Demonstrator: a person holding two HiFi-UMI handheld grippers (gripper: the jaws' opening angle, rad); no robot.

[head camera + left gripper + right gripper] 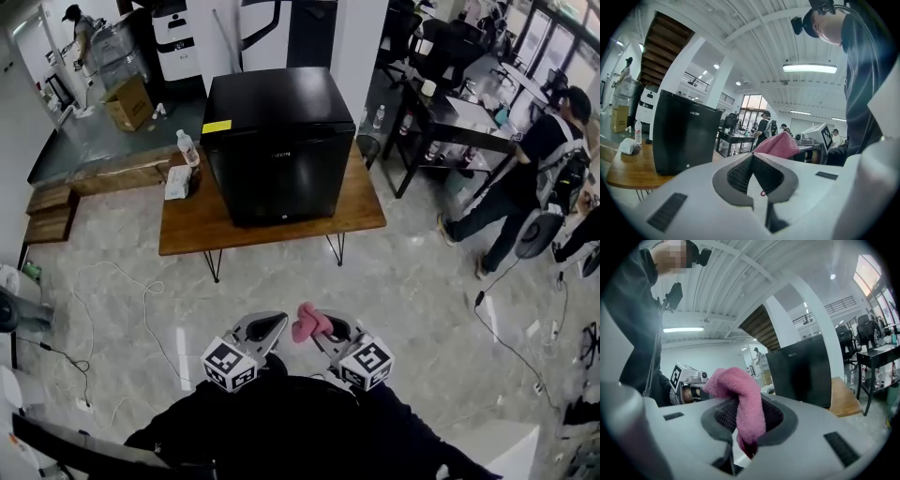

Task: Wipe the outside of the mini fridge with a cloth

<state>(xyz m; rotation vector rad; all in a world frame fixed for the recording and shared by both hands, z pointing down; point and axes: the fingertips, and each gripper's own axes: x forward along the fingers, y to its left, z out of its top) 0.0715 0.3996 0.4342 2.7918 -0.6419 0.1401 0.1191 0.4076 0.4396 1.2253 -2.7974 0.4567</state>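
The black mini fridge [277, 141] stands on a low wooden table [361, 211] ahead of me, also seen as the fridge [684, 136] and the fridge [801, 373] in the gripper views. My right gripper [323, 328] is shut on a pink cloth [307, 322], which bulges up between its jaws as the pink cloth [740, 399]. My left gripper [267, 328] is shut with nothing in it, its jaws meeting at the left gripper [752, 157]. Both grippers are held close to my body, well short of the table. The pink cloth [777, 145] shows to the left gripper's right.
A water bottle [187, 147] and a white packet [177, 182] lie on the table left of the fridge. Cables [150, 309] trail over the marble floor. A person [525, 187] walks at the right near a black desk [450, 117]. A cardboard box [128, 101] sits at the back left.
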